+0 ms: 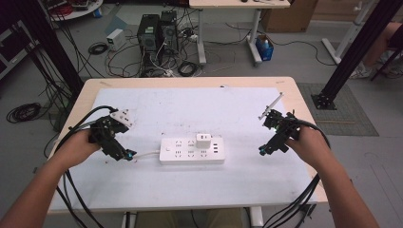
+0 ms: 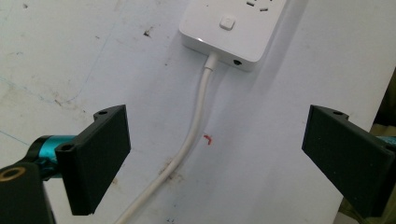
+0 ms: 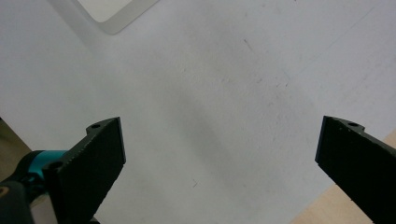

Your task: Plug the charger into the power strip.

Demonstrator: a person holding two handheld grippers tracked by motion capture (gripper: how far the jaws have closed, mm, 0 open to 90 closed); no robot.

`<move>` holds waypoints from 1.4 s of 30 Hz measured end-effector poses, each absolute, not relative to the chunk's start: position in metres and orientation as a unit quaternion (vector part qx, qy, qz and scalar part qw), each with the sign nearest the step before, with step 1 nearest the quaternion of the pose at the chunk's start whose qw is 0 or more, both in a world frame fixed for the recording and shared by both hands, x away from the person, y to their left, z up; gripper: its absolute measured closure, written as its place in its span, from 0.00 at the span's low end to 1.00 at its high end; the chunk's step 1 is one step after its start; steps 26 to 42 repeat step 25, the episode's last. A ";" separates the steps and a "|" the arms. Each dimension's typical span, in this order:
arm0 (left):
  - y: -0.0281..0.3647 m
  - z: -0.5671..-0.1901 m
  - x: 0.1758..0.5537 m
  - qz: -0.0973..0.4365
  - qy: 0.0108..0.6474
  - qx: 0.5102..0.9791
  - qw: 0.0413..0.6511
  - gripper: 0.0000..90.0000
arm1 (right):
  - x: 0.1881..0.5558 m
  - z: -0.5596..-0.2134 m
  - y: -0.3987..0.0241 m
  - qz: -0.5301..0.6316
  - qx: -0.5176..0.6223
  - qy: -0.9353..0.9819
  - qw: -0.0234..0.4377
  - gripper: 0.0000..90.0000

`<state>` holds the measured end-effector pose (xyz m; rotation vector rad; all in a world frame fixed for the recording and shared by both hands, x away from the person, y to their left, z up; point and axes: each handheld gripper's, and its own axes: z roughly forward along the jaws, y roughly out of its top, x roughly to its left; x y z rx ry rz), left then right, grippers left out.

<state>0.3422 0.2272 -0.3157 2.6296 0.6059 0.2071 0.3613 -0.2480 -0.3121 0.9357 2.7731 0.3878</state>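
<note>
Looking down from the high view: strip [image 1: 192, 150] lies flat mid-mat [image 1: 142, 183], adapter [image 1: 203, 141] plugged into its top row, cord [image 1: 146, 154] running off its left end. Left gripper [image 1: 127, 155] sits low right at that cord, probably placed to pin the cord or steady the strip. Right gripper [image 1: 264, 151] hangs well apart to the right of the strip, holding nothing.

Left gripper view: jaws spread wide, straddling the cord [image 2: 189, 140] without touching it. Strip end [image 2: 233, 28] with its switch [image 2: 227, 22] is just ahead, so the line-up looks aimed at the cord near its exit.

Right gripper view: jaws spread, bare mat [image 3: 210, 93] between them, strip corner [image 3: 114, 14] far off at top left. Reads as standing clear.
</note>
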 end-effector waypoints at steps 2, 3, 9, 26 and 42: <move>0.226 -0.317 0.341 0.070 0.215 0.950 0.214 0.09 | 0.361 -0.314 -0.248 0.133 0.316 0.935 0.092 0.01; 0.226 -0.317 0.341 0.070 0.215 0.950 0.214 0.09 | 0.361 -0.316 -0.248 0.133 0.317 0.935 0.091 0.01; 0.227 -0.319 0.341 0.072 0.220 0.949 0.214 0.09 | 0.362 -0.323 -0.248 0.129 0.317 0.936 0.085 0.01; 0.229 -0.318 0.340 0.076 0.222 0.948 0.213 0.09 | 0.361 -0.324 -0.245 0.131 0.313 0.937 0.085 0.01; 0.229 -0.318 0.340 0.076 0.222 0.948 0.213 0.09 | 0.361 -0.324 -0.245 0.131 0.313 0.937 0.085 0.01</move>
